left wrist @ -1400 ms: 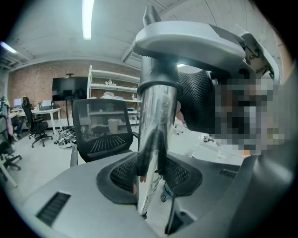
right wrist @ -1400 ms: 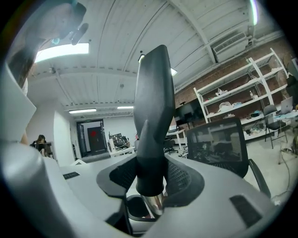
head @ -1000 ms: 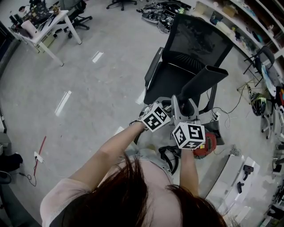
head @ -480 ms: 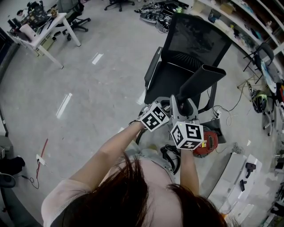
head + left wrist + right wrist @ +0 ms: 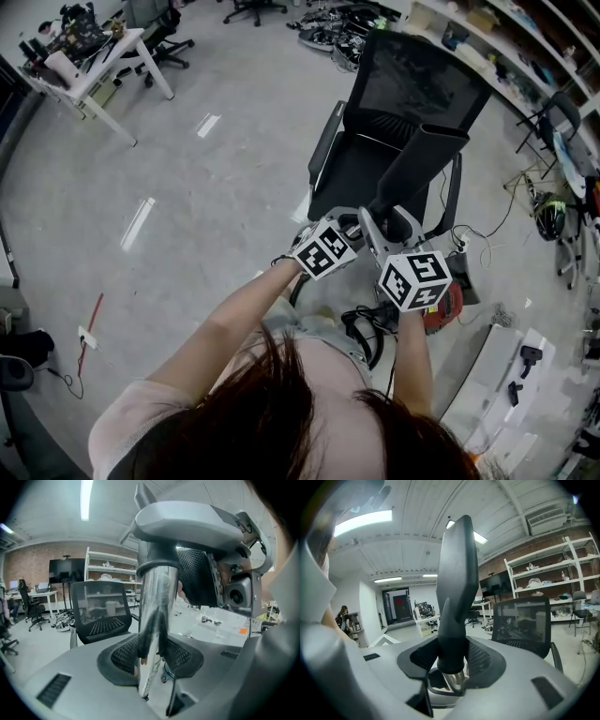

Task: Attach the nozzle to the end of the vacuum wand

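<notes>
The black tapered nozzle (image 5: 417,169) rises slanting in front of me, over the office chair. My right gripper (image 5: 390,228) is shut on its round base, which shows between the pads in the right gripper view, nozzle (image 5: 457,573) pointing up. Just under that base the chrome wand end (image 5: 455,678) pokes into it. My left gripper (image 5: 354,228) is shut on the shiny chrome wand (image 5: 157,602), which stands upright between its pads. The right gripper's grey body (image 5: 201,522) sits directly above, at the wand's top. The two grippers are close together, side by side.
A black mesh office chair (image 5: 412,84) stands right behind the nozzle. The red vacuum body (image 5: 442,311) and a black hose (image 5: 361,330) lie on the floor by my right arm. Shelves (image 5: 525,56) run along the right, and a white table (image 5: 94,70) stands far left.
My right gripper has shifted a little to the right and turned, so the nozzle stands steeper with its tip swung left. The left gripper has held still.
</notes>
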Action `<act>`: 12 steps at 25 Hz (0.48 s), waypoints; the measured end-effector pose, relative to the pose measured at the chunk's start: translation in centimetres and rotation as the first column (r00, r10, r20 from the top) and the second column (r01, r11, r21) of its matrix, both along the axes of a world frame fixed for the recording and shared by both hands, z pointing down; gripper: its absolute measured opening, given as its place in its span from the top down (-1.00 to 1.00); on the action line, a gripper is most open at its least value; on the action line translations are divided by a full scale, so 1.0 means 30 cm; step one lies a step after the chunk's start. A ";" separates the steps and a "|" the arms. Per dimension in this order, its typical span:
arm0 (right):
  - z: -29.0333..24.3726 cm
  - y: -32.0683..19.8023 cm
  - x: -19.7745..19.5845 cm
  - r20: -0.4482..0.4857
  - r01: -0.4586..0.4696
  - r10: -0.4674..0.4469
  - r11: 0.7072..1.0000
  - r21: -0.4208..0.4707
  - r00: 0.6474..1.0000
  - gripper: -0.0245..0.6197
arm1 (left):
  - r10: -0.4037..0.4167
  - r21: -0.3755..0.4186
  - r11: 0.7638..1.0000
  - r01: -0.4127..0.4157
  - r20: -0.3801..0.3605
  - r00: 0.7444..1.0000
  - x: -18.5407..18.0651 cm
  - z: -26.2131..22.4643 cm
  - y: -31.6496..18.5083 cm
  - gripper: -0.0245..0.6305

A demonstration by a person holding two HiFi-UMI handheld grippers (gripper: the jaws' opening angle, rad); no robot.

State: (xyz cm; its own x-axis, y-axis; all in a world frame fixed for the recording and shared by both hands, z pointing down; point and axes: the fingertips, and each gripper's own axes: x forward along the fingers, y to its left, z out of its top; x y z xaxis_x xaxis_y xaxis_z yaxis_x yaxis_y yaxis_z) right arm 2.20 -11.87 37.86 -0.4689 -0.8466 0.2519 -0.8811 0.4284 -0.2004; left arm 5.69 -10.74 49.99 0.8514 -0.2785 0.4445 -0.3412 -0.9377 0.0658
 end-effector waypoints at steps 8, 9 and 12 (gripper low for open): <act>-0.001 0.000 0.007 -0.030 -0.172 0.174 0.983 0.069 0.984 0.36 | -0.025 0.003 1.000 0.025 0.006 1.000 -0.007 0.004 -0.008 0.45; 0.000 -0.004 0.008 -0.039 -0.190 0.193 0.980 0.064 0.980 0.36 | -0.032 0.005 0.999 0.032 0.004 0.999 -0.008 0.004 -0.012 0.45; 0.001 -0.011 0.013 -0.074 -0.249 0.254 0.966 0.073 0.964 0.36 | -0.041 0.013 0.999 0.041 0.002 0.999 -0.003 0.004 -0.022 0.45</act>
